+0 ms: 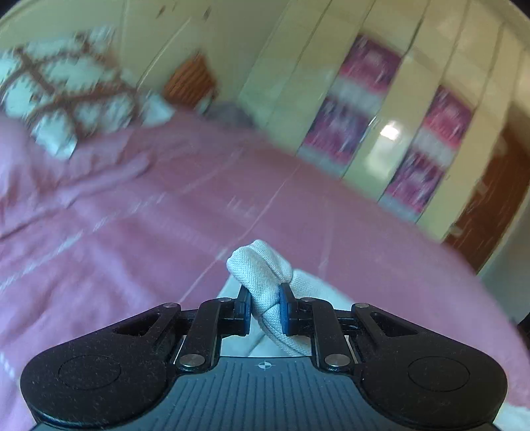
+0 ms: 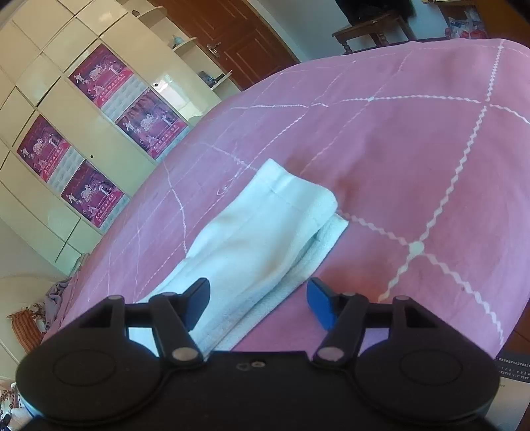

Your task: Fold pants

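Note:
The white pants (image 2: 265,228) lie folded into a long strip on the pink bed cover (image 2: 414,149) in the right wrist view, their far end doubled over. My right gripper (image 2: 258,303) hovers over the near end, open, with the cloth below and between the fingers but not pinched. In the left wrist view my left gripper (image 1: 265,310) is shut on a bunched fold of the white pants (image 1: 261,268), which sticks up past the blue pads. The rest of the cloth hangs under the gripper, mostly hidden.
A cream wardrobe (image 2: 66,132) with magenta posters stands along the bed's far side. A patterned pillow (image 1: 66,96) rests at the head of the bed (image 1: 132,215). A brown door (image 2: 232,36) and a dark wooden table (image 2: 371,30) stand beyond the bed.

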Action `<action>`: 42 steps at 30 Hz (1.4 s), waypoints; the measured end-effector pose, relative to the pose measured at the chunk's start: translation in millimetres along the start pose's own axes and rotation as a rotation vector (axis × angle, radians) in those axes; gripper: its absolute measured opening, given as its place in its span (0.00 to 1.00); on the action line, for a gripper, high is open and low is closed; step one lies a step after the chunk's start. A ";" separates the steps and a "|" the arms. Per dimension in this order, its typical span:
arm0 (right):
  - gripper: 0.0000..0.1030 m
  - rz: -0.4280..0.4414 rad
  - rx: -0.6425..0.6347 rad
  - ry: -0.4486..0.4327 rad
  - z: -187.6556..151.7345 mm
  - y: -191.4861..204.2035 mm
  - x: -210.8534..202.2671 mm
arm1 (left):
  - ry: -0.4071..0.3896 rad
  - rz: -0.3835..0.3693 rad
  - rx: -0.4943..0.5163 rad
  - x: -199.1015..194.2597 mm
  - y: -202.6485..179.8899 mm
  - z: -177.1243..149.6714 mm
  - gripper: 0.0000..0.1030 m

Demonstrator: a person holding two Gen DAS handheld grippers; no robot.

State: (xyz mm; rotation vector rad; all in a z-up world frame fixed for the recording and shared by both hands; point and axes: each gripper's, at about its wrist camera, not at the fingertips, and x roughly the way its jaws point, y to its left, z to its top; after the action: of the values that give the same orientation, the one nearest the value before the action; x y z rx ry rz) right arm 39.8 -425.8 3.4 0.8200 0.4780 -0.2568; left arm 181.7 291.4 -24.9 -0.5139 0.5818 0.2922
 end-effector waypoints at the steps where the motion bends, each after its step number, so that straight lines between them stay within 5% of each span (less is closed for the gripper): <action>1: 0.63 0.001 0.003 0.000 0.1 -0.5 0.0 | 0.109 0.032 -0.053 19.7 16.7 -12.1 0.16; 9: 0.63 0.020 0.067 -0.018 1.9 -12.8 -5.2 | 0.036 -0.024 -0.083 2.2 21.7 -15.1 0.16; 15: 0.58 0.036 0.193 -0.068 0.7 -34.4 -13.2 | 0.061 -0.010 -0.071 -2.0 23.4 -19.8 0.16; 24: 0.57 0.045 0.217 -0.015 11.9 -39.3 10.0 | 0.106 0.004 -0.055 3.4 24.6 -19.8 0.16; 25: 0.54 0.044 0.201 -0.015 13.5 -37.0 13.7 | 0.108 0.003 -0.056 3.4 25.0 -19.5 0.16; 26: 0.23 0.041 0.169 -0.002 15.1 -32.2 18.5 | 0.107 0.002 -0.057 2.8 25.2 -19.1 0.16; 27: 0.06 0.037 0.128 0.025 17.2 -25.9 24.1 | 0.104 -0.001 -0.066 1.8 26.1 -18.9 0.16; 33: 0.05 0.087 0.060 -0.102 28.2 -9.6 -1.5 | 0.097 -0.073 -0.183 -2.1 47.1 -26.8 0.16; 35: 0.03 -0.054 0.074 -0.009 17.6 -22.0 20.4 | 0.101 -0.066 -0.169 -3.1 44.7 -26.8 0.16; 36: 0.03 -0.033 0.166 0.010 17.0 -34.2 25.0 | 0.104 -0.059 -0.151 -5.4 40.4 -24.9 0.16; 42: 0.30 -0.021 0.098 -0.073 11.2 -24.6 -10.7 | 0.036 -0.088 -0.178 -52.8 30.5 -24.7 0.18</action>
State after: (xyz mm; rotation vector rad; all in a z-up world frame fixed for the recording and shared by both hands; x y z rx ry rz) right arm 24.2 -450.0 -0.4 0.8981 0.4081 -0.3301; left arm 116.3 297.3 -23.0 -0.7163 0.5694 0.2527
